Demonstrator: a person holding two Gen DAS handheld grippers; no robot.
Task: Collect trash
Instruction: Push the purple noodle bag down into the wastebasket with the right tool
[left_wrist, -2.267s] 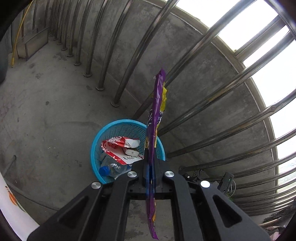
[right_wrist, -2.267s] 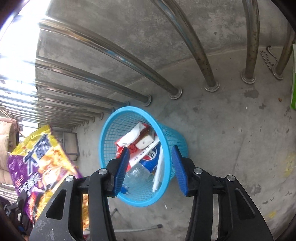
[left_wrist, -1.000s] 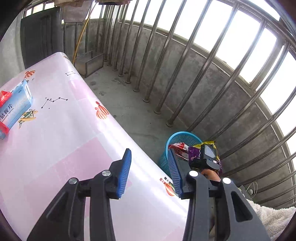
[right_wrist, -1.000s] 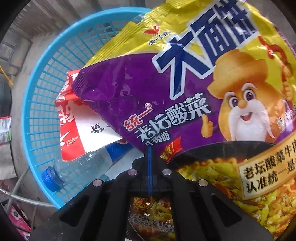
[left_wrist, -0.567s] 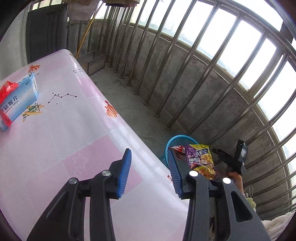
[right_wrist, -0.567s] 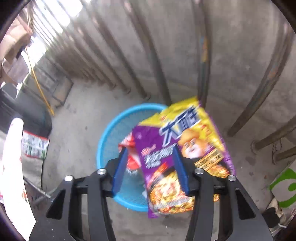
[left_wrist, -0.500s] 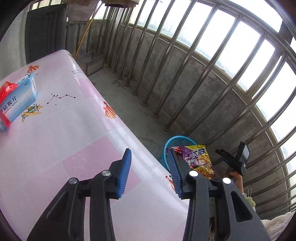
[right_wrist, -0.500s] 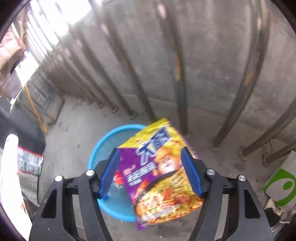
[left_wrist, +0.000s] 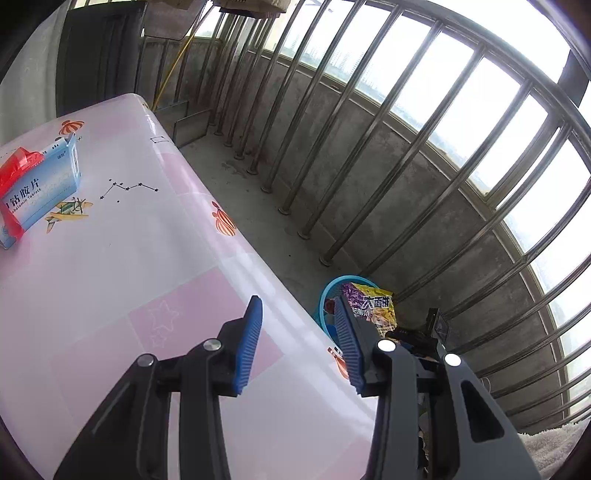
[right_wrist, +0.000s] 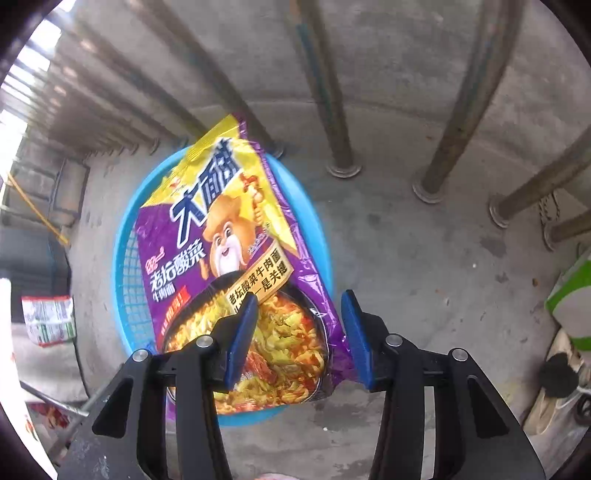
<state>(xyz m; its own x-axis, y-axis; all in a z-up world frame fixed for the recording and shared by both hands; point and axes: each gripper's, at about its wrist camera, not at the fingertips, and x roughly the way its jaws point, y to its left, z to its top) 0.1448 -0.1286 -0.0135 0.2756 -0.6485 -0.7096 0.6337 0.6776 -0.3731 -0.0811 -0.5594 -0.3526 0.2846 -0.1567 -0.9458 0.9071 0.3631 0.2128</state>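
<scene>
A purple and yellow noodle packet (right_wrist: 236, 251) lies flat across the top of the blue trash basket (right_wrist: 125, 266) on the concrete floor. My right gripper (right_wrist: 299, 321) is open and empty just above the packet's near end. My left gripper (left_wrist: 297, 332) is open and empty over the pink table (left_wrist: 110, 280). In the left wrist view the basket (left_wrist: 327, 291) and the packet (left_wrist: 373, 306) show past the table's edge. A blue medicine box (left_wrist: 40, 188) with a red wrapper (left_wrist: 14, 171) lies at the table's far left.
Steel railing bars (right_wrist: 325, 85) stand on a concrete kerb behind the basket. A printed wrapper (right_wrist: 48, 319) lies on the floor to the left. A green and white bag (right_wrist: 570, 295) and a shoe (right_wrist: 561, 384) are at the right.
My right gripper has opened and let go of the noodle packet, which now rests on the basket. The left gripper has moved from over the basket to above the table.
</scene>
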